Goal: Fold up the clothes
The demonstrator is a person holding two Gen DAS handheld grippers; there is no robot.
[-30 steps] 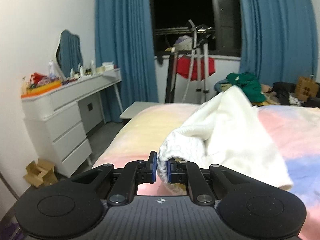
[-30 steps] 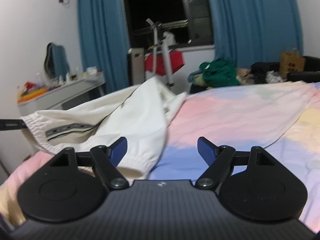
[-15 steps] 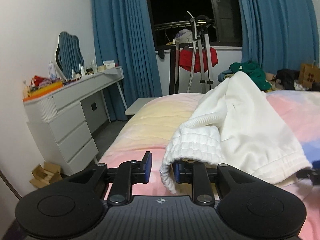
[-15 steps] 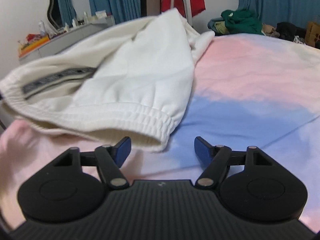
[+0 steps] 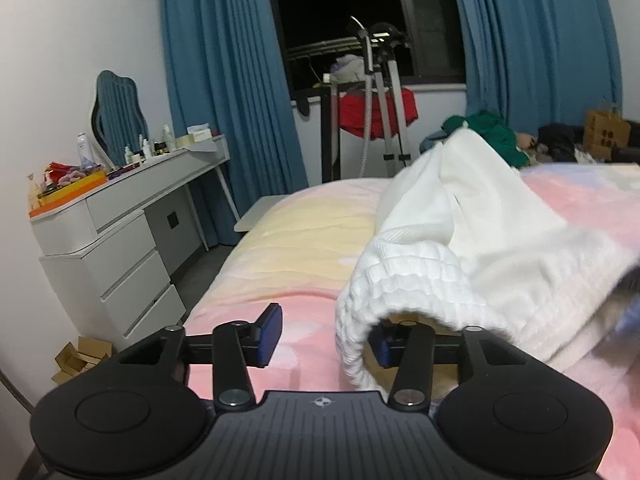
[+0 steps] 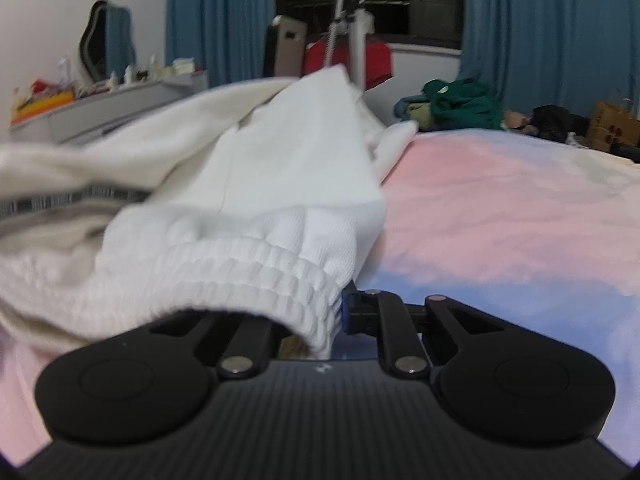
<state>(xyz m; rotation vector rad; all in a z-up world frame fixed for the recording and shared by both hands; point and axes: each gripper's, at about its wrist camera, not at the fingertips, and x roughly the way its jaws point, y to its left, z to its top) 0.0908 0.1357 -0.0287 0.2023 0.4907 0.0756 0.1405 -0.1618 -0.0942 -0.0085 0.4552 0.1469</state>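
**A:** How is the left gripper (image 5: 324,336) seen to stand?

**B:** Its jaws are spread wide and nothing is pinched between them. The ribbed waistband (image 5: 404,280) of the white garment (image 5: 500,232) is draped over the right-hand blue pad, which is partly hidden under the cloth; the left-hand pad (image 5: 269,334) is bare, with the bed (image 5: 304,240) seen behind it.

**A:** And the right gripper (image 6: 338,316)?

**B:** It is closed on the elastic waistband at its corner. Only one blue pad is seen, pressed against the ribbed edge; the other finger is covered by the fabric.

**A:** Where is the garment placed with regard to the bed?

**B:** It is spread on top of the bed, on the pink, yellow and blue cover. From the waistband near both grippers the cloth is carried away across the bed, and it is bunched into a raised fold further off. A dark patterned band (image 6: 72,200) is seen inside the waistband in the right wrist view, blurred.

**A:** What is found around the bed?

**B:** Left of the bed a white dressing table (image 5: 120,236) with drawers is set against the wall, with a mirror and bottles on it. Beyond the bed a dark window is framed by blue curtains (image 5: 224,92), a drying rack (image 5: 376,112) with a red cloth is stood before it, and a green heap of clothes (image 6: 460,104) is piled just past the bed's far edge.
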